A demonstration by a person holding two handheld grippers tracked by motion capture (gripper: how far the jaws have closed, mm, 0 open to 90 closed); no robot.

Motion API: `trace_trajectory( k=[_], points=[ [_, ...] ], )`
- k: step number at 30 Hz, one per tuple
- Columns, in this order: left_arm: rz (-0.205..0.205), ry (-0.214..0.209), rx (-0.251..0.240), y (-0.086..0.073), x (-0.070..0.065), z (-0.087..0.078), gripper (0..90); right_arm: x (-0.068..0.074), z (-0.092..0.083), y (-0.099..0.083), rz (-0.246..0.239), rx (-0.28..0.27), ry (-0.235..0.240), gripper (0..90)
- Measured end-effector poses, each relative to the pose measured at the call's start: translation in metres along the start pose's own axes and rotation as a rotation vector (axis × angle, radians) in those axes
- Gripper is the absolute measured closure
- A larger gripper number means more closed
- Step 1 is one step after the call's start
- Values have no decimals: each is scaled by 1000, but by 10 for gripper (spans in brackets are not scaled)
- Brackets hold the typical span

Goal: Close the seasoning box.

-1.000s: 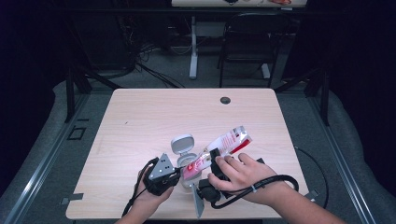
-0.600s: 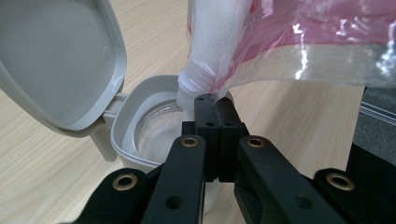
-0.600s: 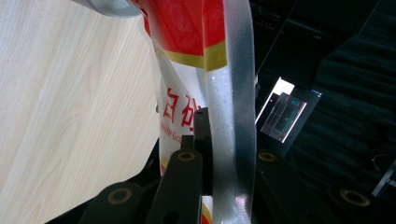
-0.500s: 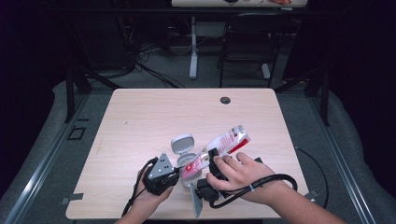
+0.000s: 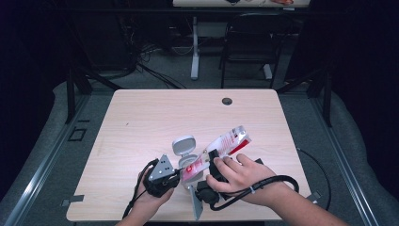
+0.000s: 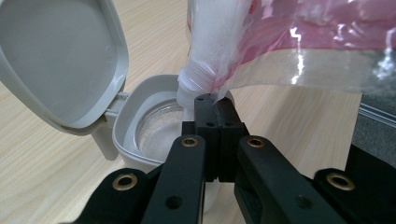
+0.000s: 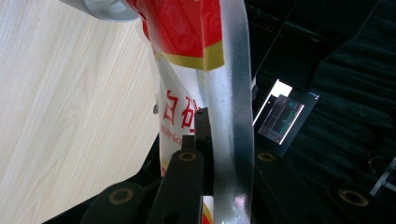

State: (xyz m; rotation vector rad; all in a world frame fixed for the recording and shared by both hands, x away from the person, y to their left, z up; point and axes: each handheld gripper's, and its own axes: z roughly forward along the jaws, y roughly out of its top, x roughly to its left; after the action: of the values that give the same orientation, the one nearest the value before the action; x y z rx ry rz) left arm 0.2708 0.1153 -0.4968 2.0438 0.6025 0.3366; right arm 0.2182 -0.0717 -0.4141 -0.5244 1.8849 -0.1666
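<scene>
Red-and-clear plastic pouch (image 5: 221,148) of white granules is tilting, long axis slanting spout-down toward the open grey canister (image 6: 154,126) on the table (image 5: 141,122), right claw (image 7: 219,140) pinching its edge, left claw (image 6: 215,126) pressed together beside the spout; pouring appears underway, next needing a steady tilt.

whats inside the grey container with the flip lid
In the left gripper view, the open grey container shows a clear inner cup with a thin layer of white granules. The red-and-clear pouch's spout and the left tool cover its right part, so the fill level there is hidden.
</scene>
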Motion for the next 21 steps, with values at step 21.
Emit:
trace_trajectory(
  k=[21],
  points=[
    [0,0,-3,0,0,0,900,0,-1,0,7,-2,0,884]
  ],
)
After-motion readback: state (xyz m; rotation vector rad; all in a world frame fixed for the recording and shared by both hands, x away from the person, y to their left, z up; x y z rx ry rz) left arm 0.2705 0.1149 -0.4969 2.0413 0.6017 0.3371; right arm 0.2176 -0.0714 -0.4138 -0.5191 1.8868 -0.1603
